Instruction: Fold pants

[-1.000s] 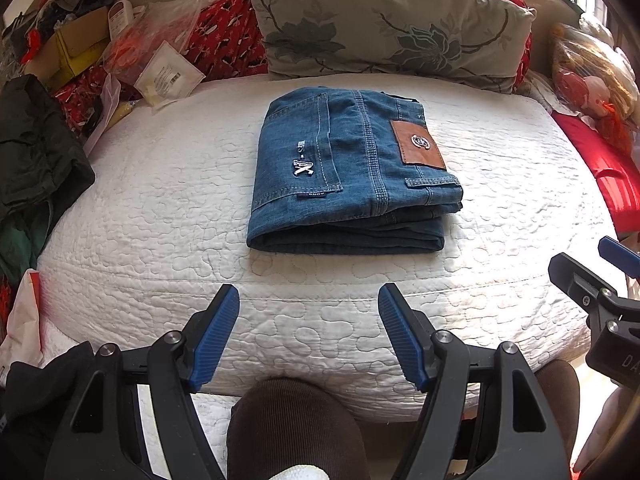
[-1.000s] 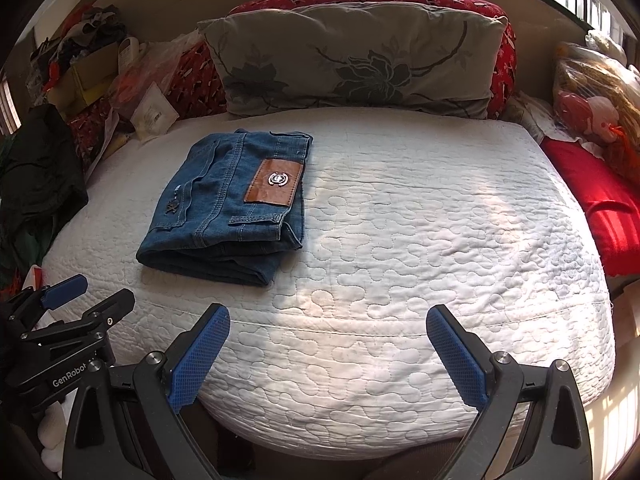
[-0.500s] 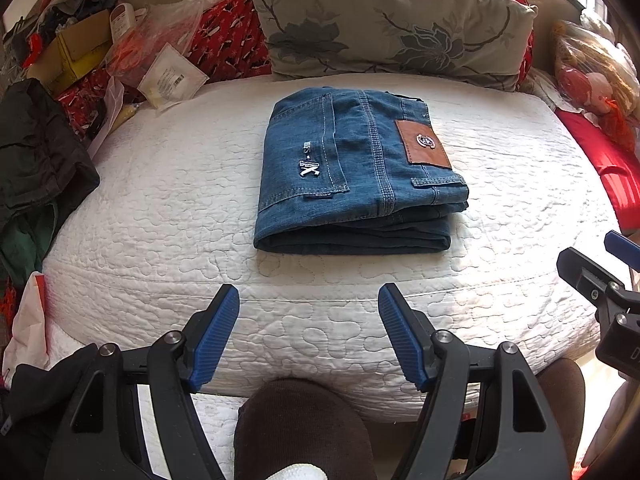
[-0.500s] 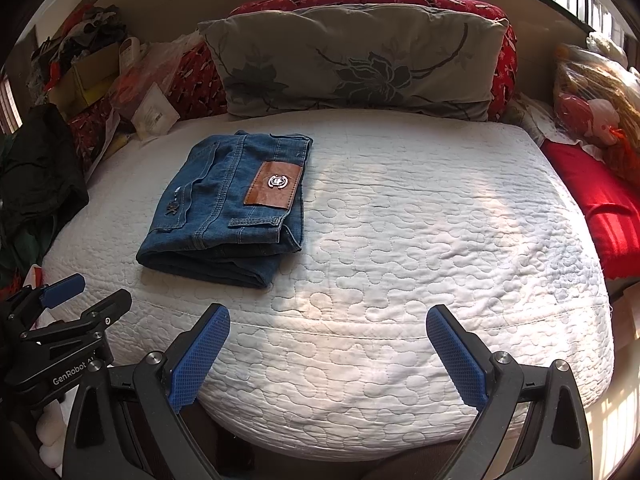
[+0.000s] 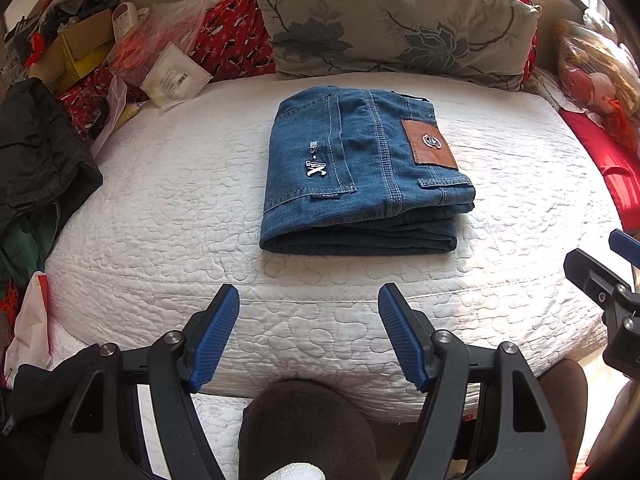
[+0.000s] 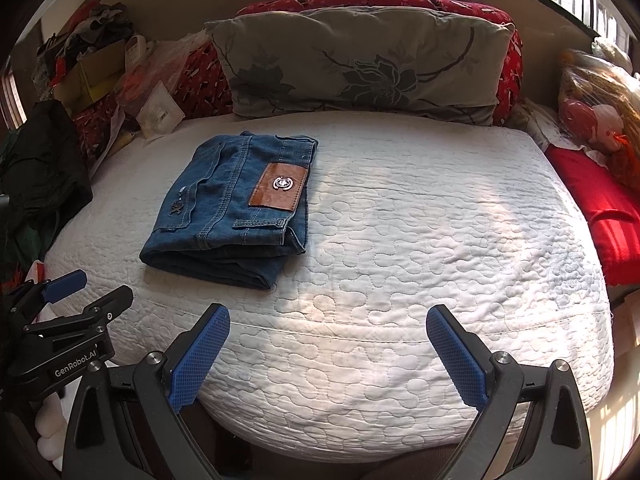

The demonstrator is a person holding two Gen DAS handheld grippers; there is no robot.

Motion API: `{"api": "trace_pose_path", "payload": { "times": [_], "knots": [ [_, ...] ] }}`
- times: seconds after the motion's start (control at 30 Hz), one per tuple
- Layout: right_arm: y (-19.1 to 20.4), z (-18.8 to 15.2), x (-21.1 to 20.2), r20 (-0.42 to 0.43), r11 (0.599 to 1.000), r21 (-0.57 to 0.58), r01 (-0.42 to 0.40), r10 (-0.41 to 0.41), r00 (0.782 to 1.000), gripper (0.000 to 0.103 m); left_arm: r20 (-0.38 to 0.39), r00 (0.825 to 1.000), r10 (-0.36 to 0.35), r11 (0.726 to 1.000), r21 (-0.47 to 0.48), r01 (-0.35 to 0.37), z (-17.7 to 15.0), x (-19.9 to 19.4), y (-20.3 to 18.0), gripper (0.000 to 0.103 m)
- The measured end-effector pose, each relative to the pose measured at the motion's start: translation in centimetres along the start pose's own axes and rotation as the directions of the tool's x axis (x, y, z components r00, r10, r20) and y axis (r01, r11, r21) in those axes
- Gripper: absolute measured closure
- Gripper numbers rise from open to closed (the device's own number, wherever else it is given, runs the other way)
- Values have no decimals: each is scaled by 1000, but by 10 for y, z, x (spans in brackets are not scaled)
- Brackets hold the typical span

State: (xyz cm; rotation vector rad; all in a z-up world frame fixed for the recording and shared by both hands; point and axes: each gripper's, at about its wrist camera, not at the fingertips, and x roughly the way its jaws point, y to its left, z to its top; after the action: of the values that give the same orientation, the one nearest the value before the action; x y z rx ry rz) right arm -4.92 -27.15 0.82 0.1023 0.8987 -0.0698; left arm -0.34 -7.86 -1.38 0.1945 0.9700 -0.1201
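Observation:
The blue jeans (image 5: 360, 172) lie folded into a compact rectangle on the white quilted bed (image 5: 168, 208), brown leather patch facing up. In the right wrist view the same jeans (image 6: 236, 208) sit left of centre on the bed (image 6: 420, 240). My left gripper (image 5: 309, 300) hangs open over the bed's near edge, short of the jeans, with nothing between its blue pads. My right gripper (image 6: 328, 320) is open too, wide, over the near edge and to the right of the jeans. Neither touches the cloth.
A grey floral pillow (image 5: 396, 24) and red cushions line the headboard. Boxes, bags and dark clothes (image 5: 36, 160) crowd the left side. A red blanket (image 6: 600, 208) and a bagged toy lie at the right. A person's brown-clad knee (image 5: 304, 420) sits below the left gripper.
The jeans have slid slightly right and down in the left wrist view; otherwise both grippers stay open and still.

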Motion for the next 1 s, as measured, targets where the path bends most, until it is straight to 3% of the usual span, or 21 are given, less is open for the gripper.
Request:
{"api": "trace_pose_path", "payload": {
  "times": [1.0],
  "knots": [
    [0, 2, 18, -57, 1000, -24, 7, -8, 998, 3, -28, 1000, 11, 1000, 12, -10, 3, 16, 8, 31]
  ]
}}
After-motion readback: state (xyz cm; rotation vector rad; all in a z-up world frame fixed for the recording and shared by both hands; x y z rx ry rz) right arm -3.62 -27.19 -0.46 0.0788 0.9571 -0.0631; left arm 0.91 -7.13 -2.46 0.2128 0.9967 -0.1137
